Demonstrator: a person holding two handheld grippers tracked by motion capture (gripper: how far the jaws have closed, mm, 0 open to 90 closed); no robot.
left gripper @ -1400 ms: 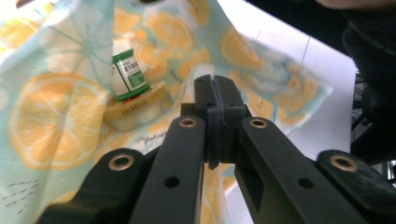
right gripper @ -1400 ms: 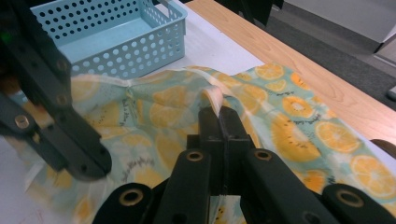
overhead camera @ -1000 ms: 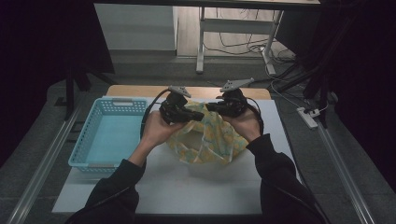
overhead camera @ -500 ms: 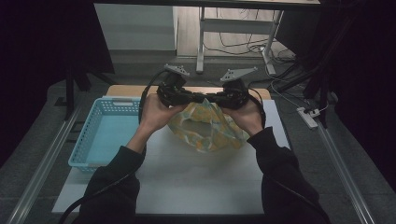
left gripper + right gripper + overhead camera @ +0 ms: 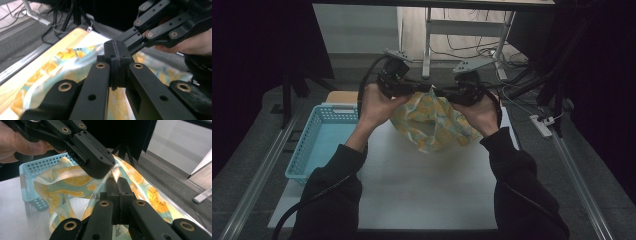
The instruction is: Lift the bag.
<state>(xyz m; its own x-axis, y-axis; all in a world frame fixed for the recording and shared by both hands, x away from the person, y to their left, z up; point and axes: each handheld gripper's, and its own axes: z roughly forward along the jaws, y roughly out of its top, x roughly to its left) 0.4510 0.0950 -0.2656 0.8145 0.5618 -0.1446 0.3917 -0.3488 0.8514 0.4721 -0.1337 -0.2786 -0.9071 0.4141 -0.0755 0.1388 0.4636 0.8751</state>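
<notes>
A pale cloth printed with orange slices hangs above the white table top, held by its top edge. My left gripper is shut on the cloth's upper edge, with my right gripper shut on that edge right beside it, tips almost touching. In the left gripper view the shut jaws pinch the cloth, and the other gripper reaches in from the upper right. In the right gripper view my jaws grip the cloth under the other gripper.
A light blue perforated basket stands at the table's left; its wall appears behind the cloth. Metal rails run along both table sides. A desk frame and cables lie on the floor beyond the far edge.
Both hands have risen together, lifting the cloth from lying bunched on the table to hanging above it. The grippers have drawn close together at the cloth's top edge.
</notes>
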